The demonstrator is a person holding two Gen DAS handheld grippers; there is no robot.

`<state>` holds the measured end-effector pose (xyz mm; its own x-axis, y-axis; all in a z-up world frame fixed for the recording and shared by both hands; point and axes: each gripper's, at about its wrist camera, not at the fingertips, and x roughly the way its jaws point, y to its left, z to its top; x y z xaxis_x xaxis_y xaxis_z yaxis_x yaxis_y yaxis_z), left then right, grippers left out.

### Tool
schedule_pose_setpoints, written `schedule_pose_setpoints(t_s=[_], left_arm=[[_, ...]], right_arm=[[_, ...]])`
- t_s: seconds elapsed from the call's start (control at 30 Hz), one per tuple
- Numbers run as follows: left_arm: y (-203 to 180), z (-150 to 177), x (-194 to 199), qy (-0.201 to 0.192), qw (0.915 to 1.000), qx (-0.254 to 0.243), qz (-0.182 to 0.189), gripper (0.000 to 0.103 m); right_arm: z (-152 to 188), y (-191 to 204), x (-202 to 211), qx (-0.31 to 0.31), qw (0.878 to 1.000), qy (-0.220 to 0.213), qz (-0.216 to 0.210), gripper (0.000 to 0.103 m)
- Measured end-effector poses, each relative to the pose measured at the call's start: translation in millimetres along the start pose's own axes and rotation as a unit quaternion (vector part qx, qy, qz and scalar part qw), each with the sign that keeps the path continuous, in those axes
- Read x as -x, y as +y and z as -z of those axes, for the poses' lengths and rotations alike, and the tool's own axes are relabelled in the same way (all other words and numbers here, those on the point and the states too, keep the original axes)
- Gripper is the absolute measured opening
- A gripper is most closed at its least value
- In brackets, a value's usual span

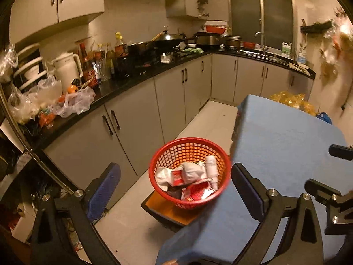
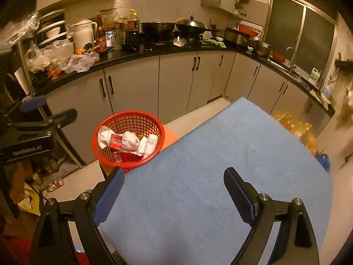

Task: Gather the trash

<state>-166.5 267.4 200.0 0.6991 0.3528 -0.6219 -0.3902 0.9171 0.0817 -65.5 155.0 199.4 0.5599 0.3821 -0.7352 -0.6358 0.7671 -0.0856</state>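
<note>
Blue-padded grippers (image 1: 176,176) (image 2: 174,181) agape, empty

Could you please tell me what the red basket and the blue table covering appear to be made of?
The red basket looks like moulded plastic: glossy, with a rigid open lattice wall. The blue table covering looks like matte cloth or felt, showing no glare and a faint crease, though the exact fabric is unclear.
</note>
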Motion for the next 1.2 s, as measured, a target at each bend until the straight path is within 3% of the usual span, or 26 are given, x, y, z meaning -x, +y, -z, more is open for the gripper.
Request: schedule_pose_setpoints(t_s=[0.17, 0.33, 0.43, 0.53, 1.2], left_arm=[[-17.4, 4.8, 14.3, 0.009, 0.9998, -0.002, -0.018, 0.100], [-33.1, 11.4, 17.4, 0.034, 0.9960, -0.012, -0.081, 0.100], [-34.4, 17.0, 16.9, 0.061, 0.9939, -0.008, -0.091, 0.100], [-32.1, 21.5, 20.4, 0.064, 0.9926, 0.001, -0.104, 0.100], [-31.9, 30.9, 25.0, 0.058, 0.9933, 0.010, -0.099, 0.100]], right_arm=[[19.1, -14.7, 20.5, -0.005, 1.000, -0.004, 0.002, 0.095], [30.4, -19.1, 32.3, -0.002, 1.000, -0.009, -0.004, 0.095], [36.7, -17.3, 38.1, 0.007, 1.000, -0.011, -0.010, 0.095], [39.3, -18.5, 42.3, 0.010, 1.000, -0.013, -0.012, 0.095], [44.7, -8.5, 40.7, 0.033, 0.999, -0.006, -0.021, 0.095]])
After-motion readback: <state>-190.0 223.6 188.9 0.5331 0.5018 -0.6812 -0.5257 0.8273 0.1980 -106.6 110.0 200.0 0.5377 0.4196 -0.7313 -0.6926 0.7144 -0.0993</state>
